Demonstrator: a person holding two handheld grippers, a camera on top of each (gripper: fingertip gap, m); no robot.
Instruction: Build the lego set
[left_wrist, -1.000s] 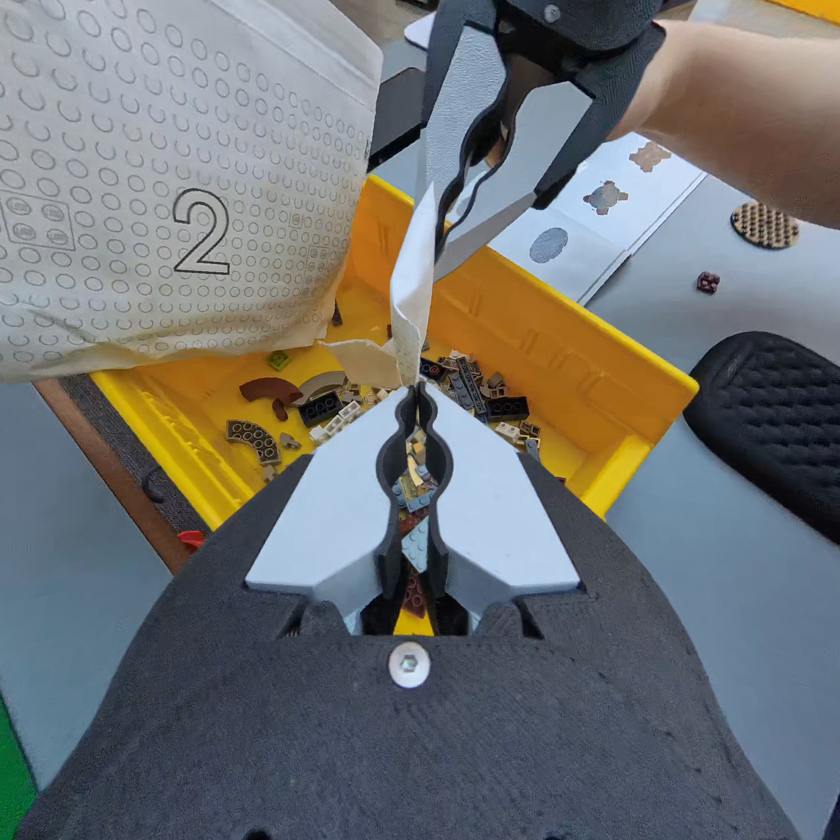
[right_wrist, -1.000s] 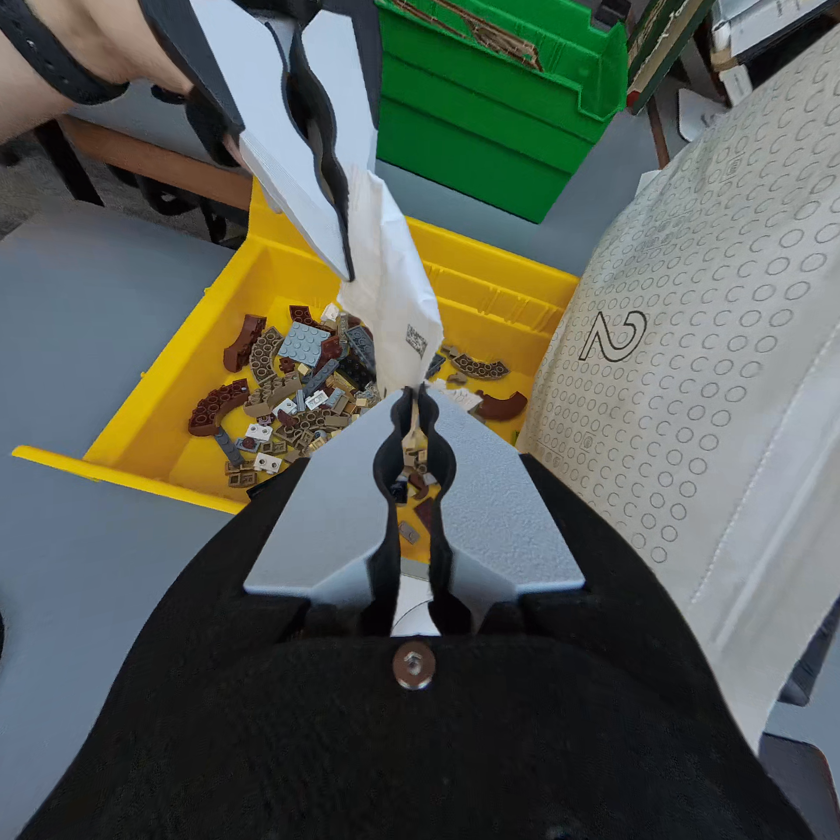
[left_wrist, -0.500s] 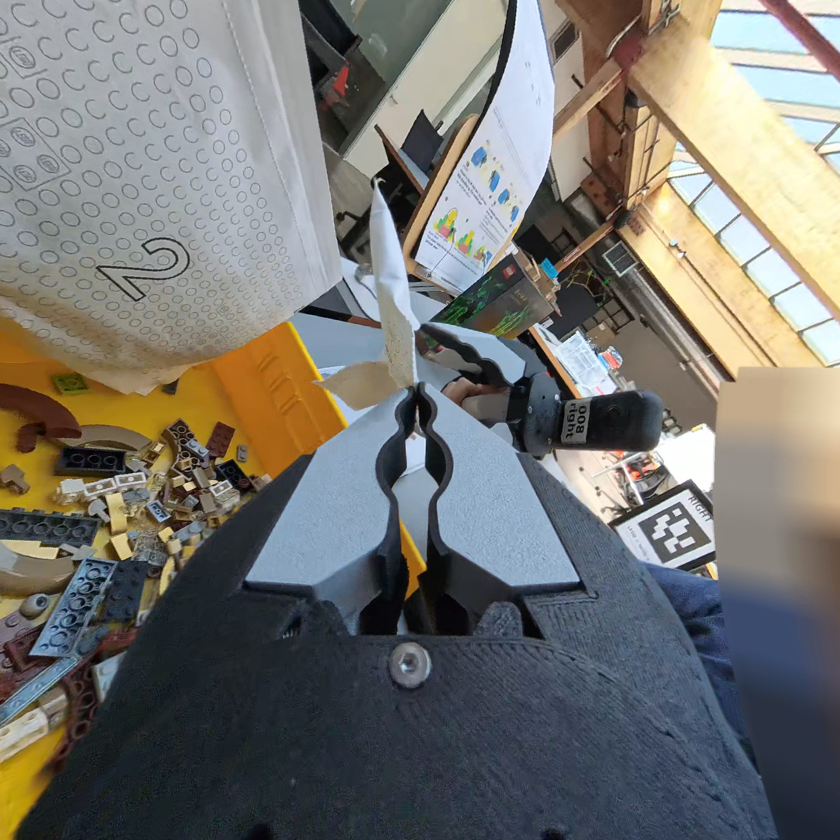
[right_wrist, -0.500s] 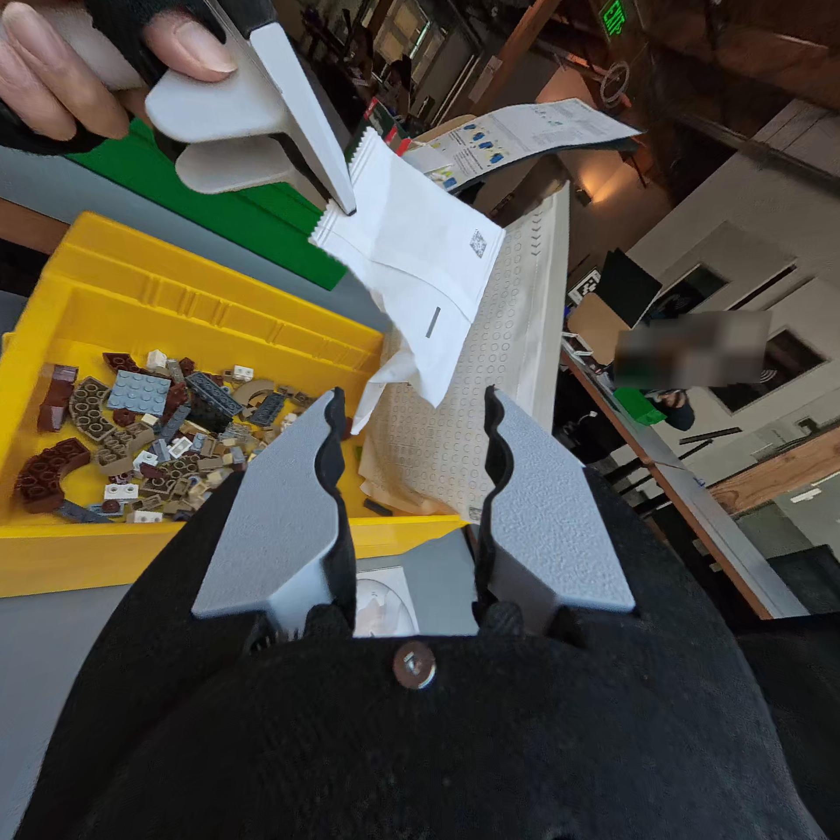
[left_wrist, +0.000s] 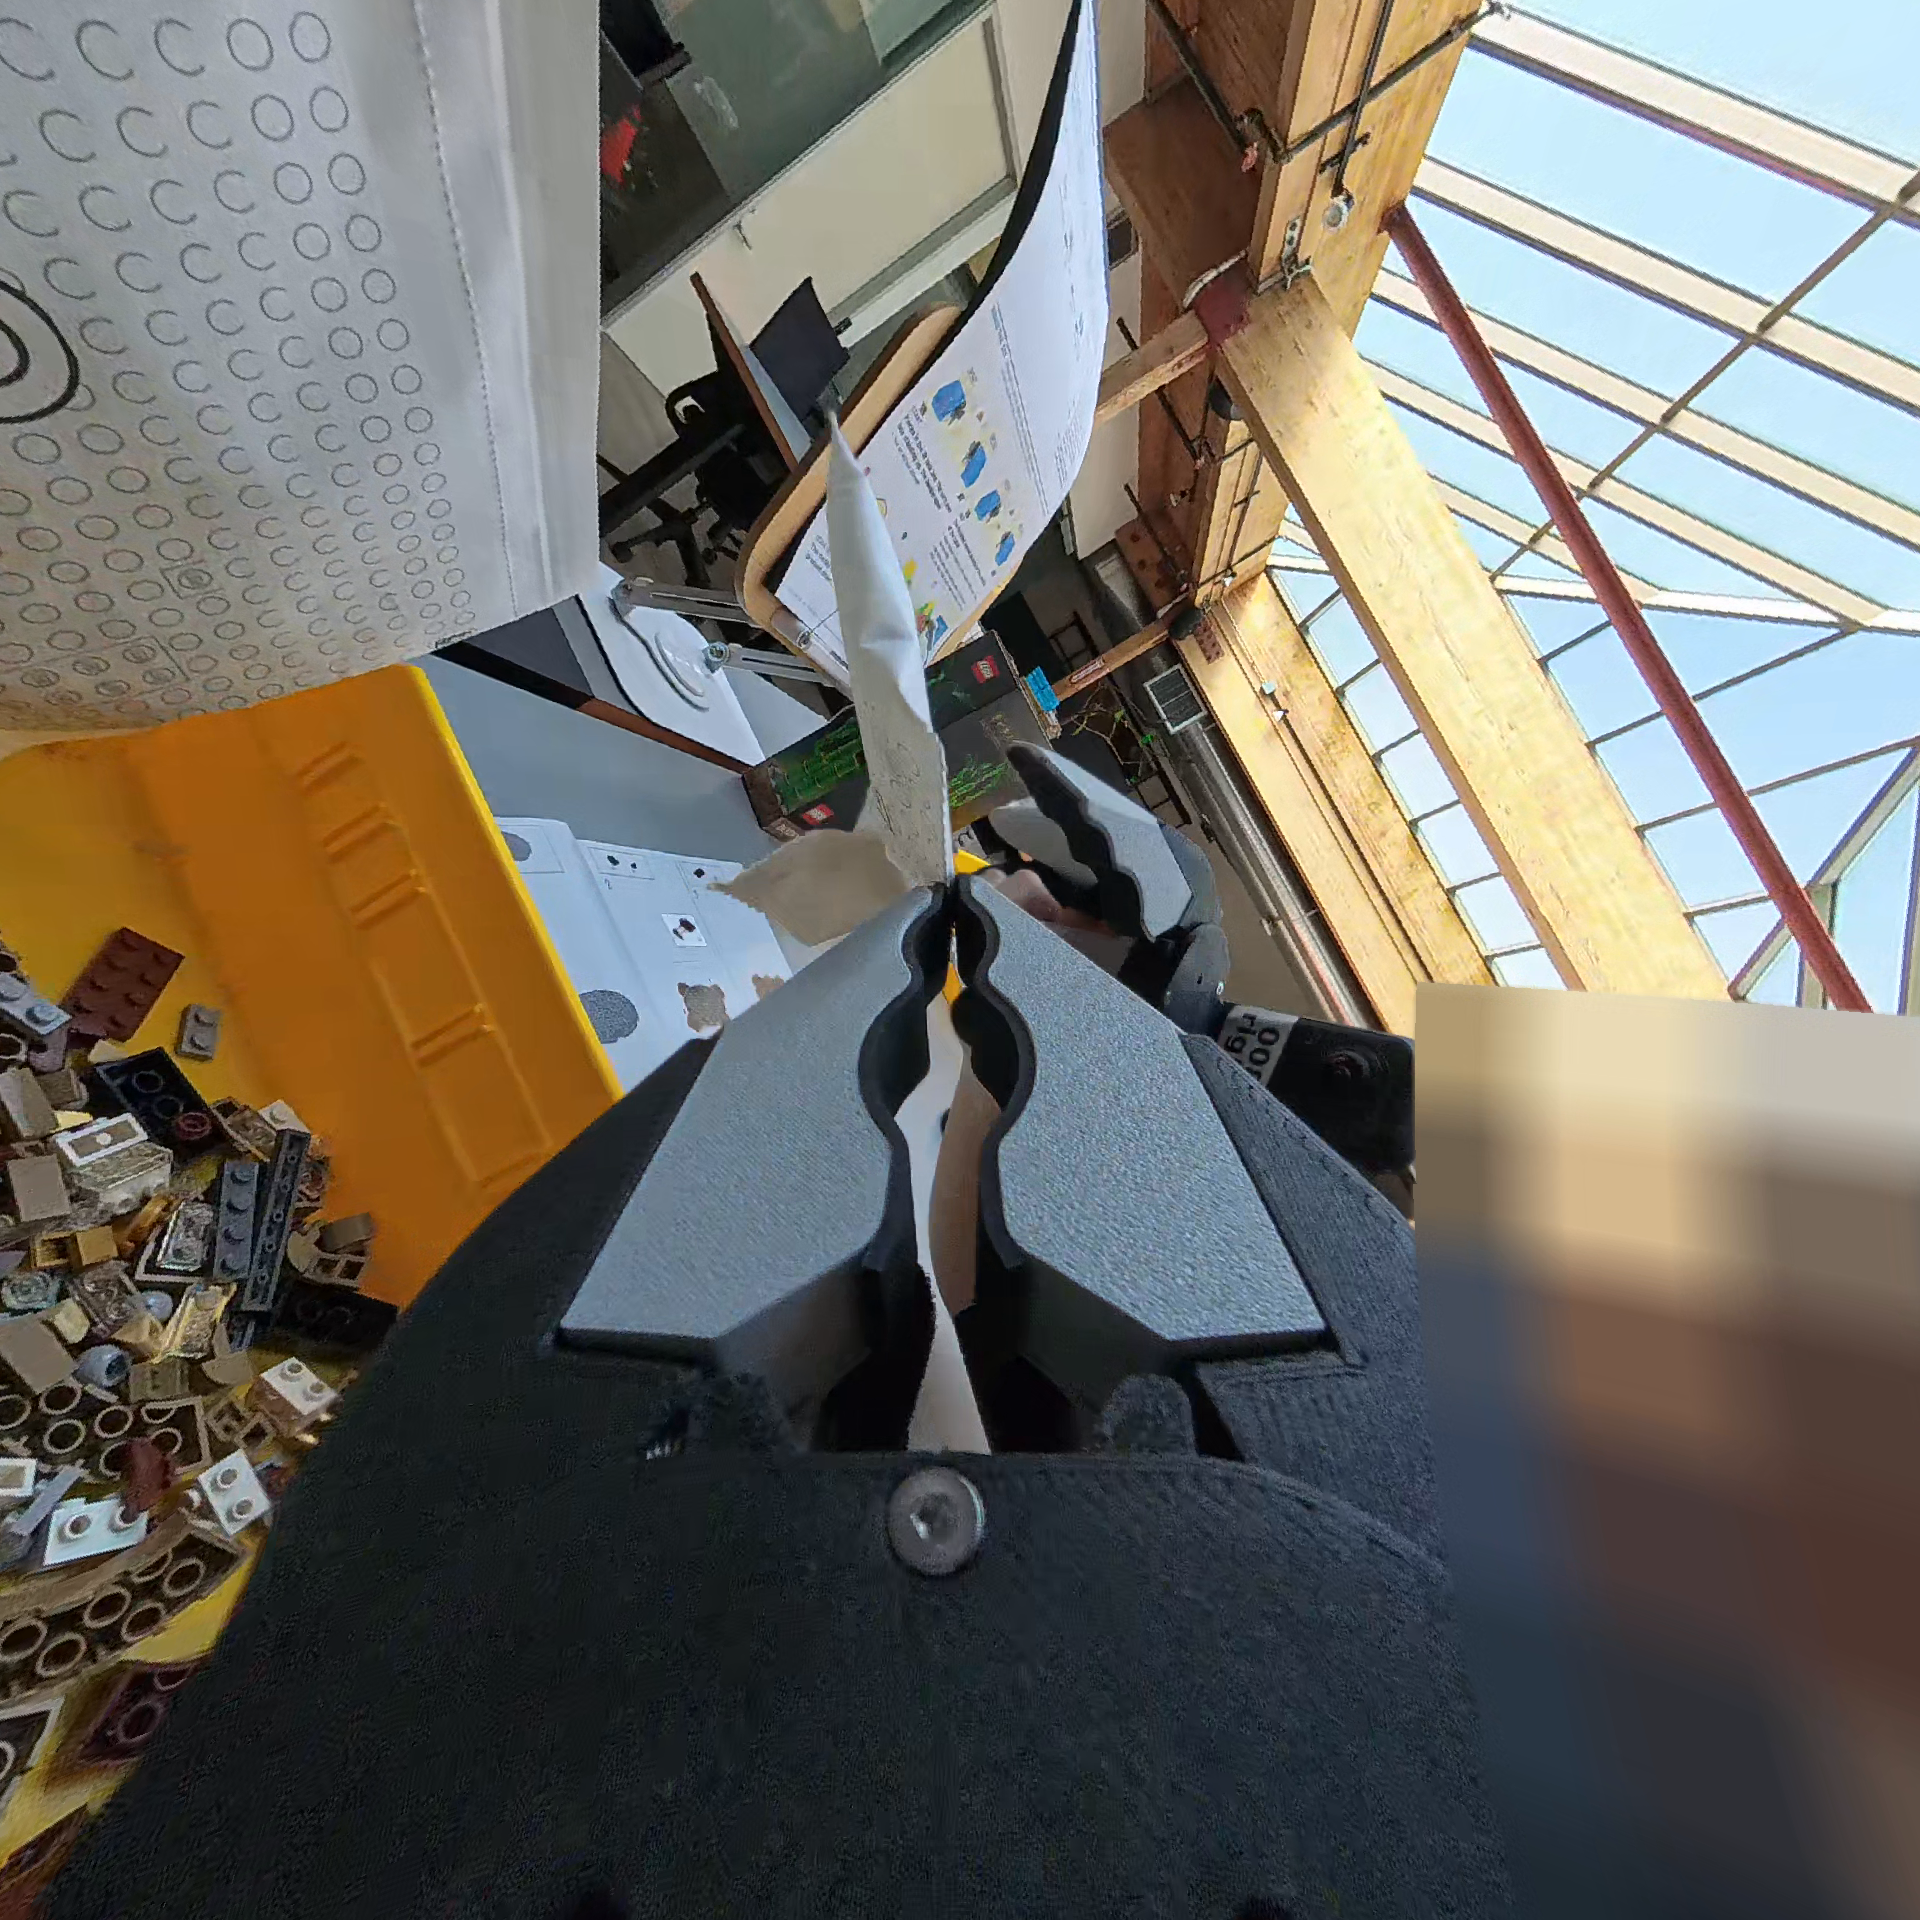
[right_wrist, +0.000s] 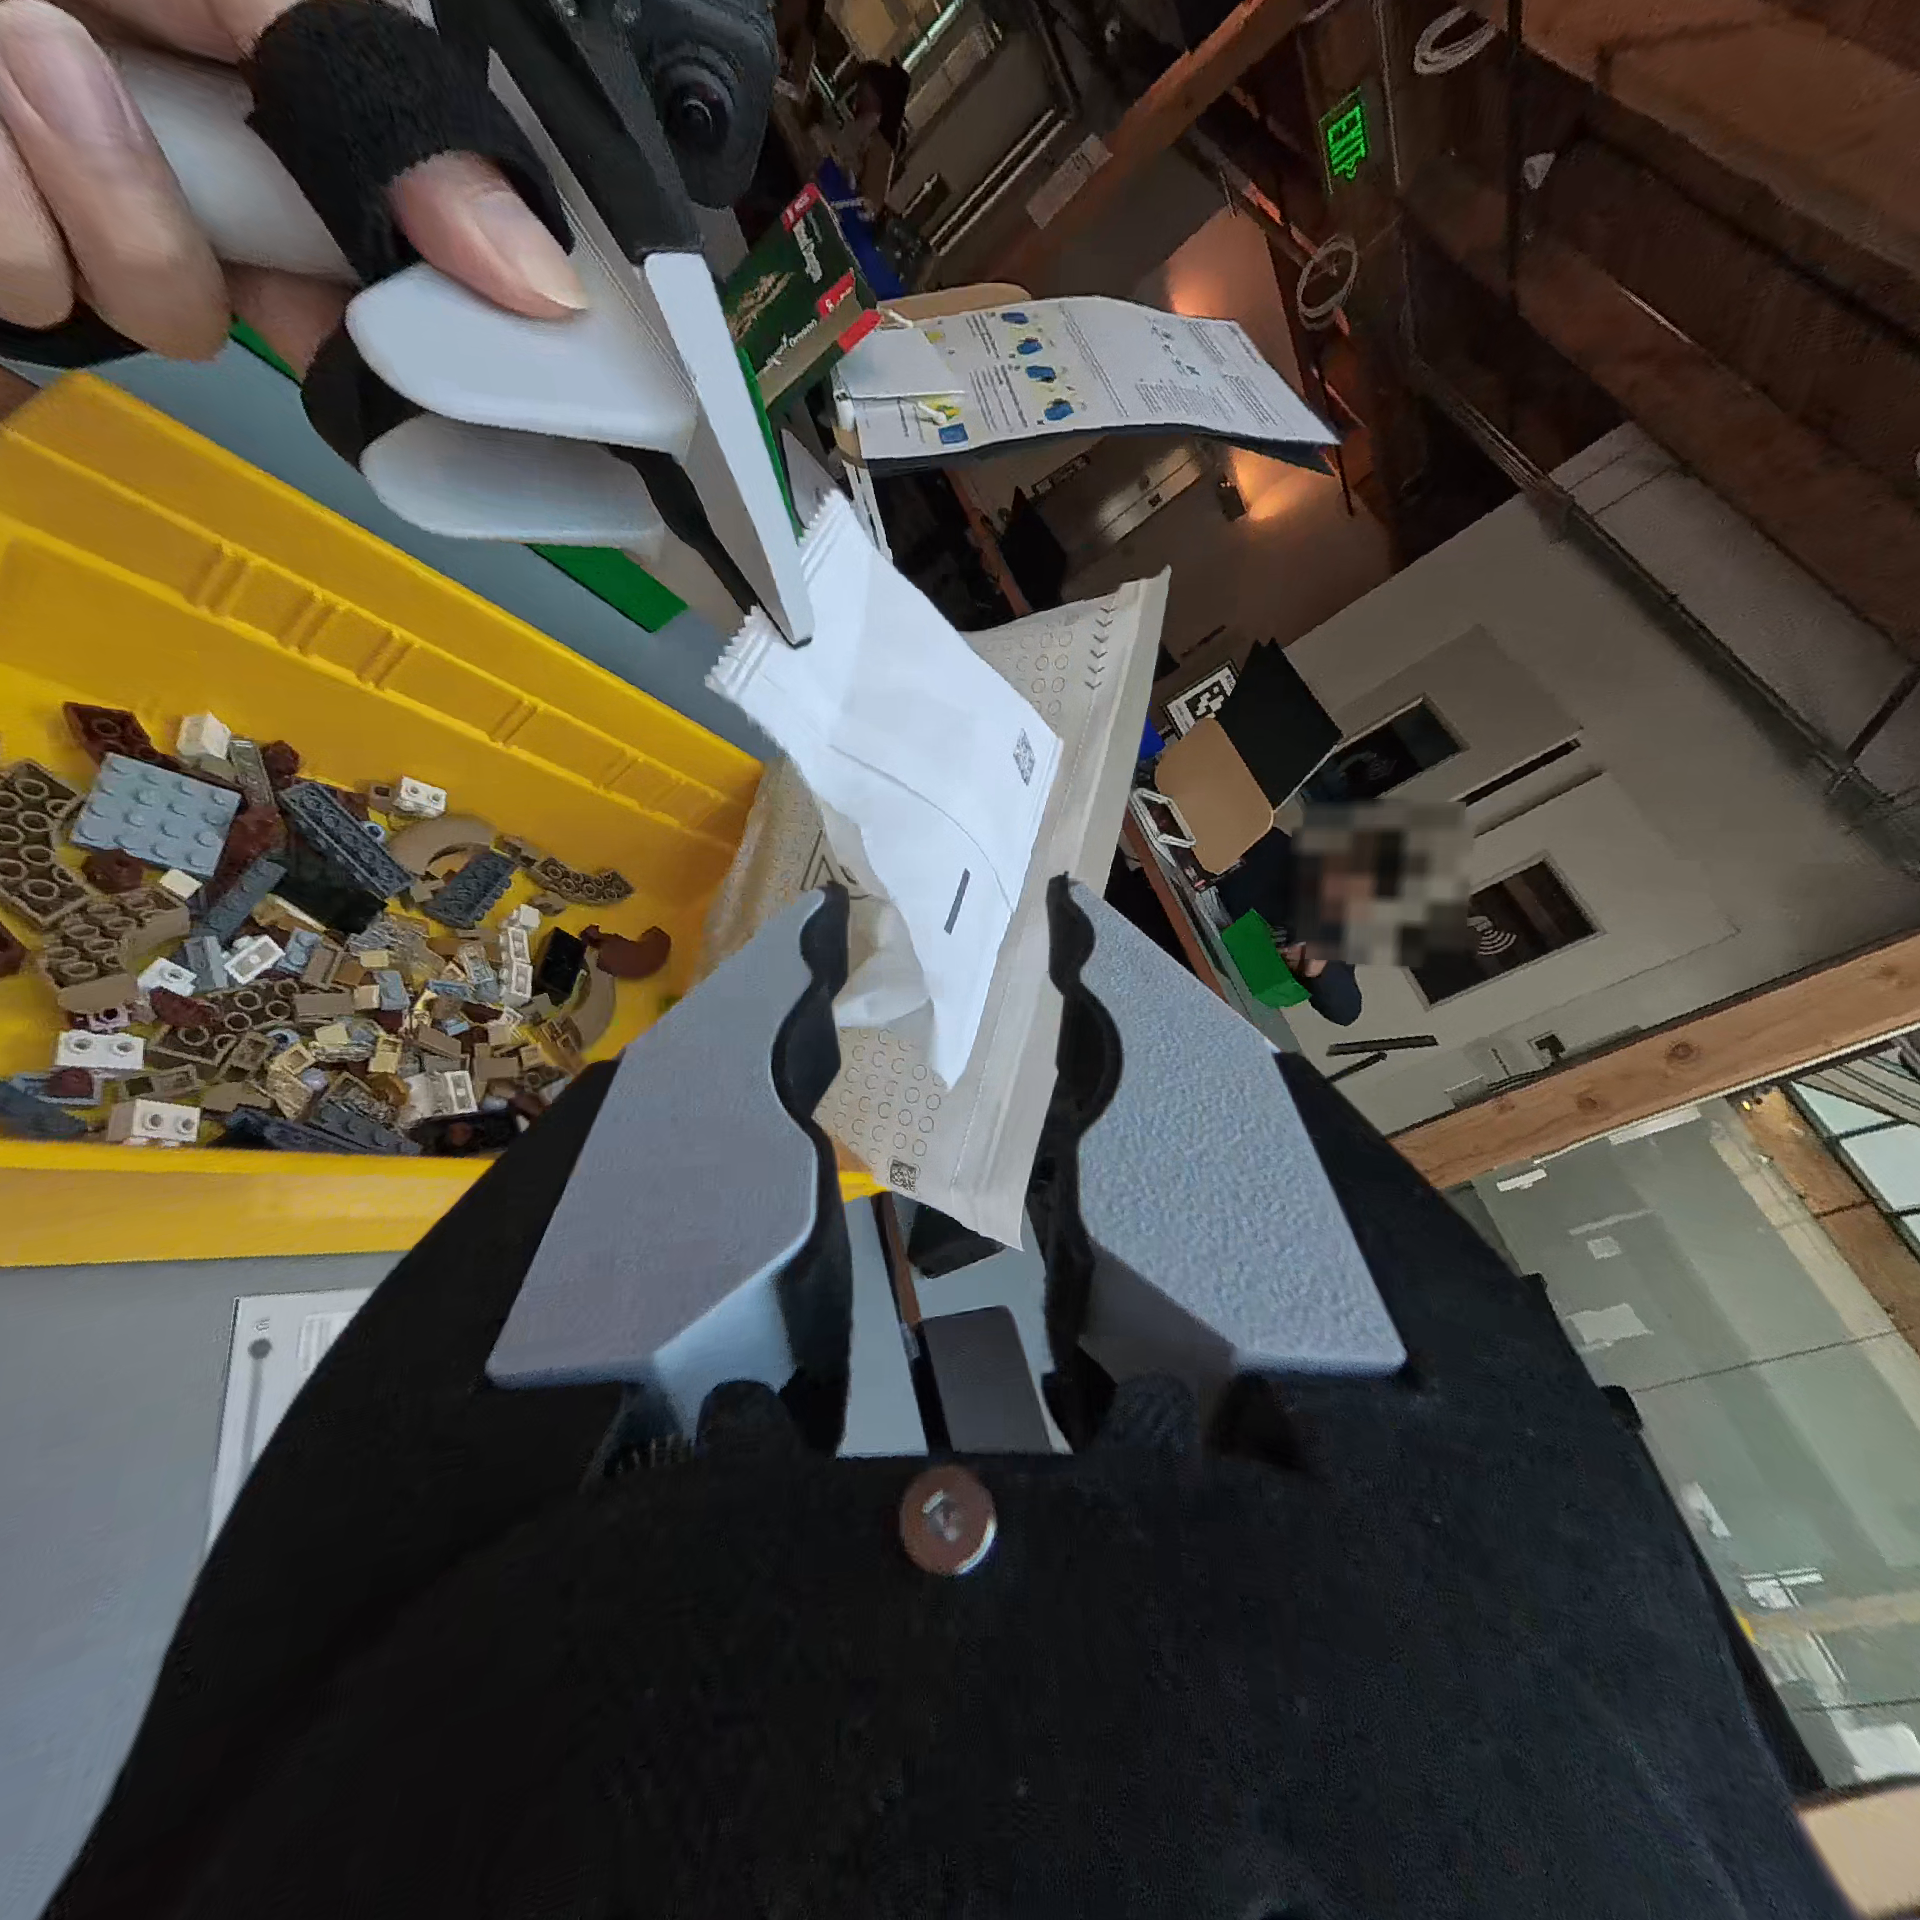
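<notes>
The left gripper is clamped on a small torn white paper bag beside the yellow plastic bin of loose bricks, while the right gripper stands apart.

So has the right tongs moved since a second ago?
Yes. The right tongs let go of the small white bag, opened, and swung right, away from the yellow bin.

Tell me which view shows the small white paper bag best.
The right wrist view: the small white paper bag faces the camera flat, its serrated end pinched by the left hand-held gripper. The left wrist view shows the bag only edge-on, as a thin strip rising from that gripper's closed tips.
</notes>
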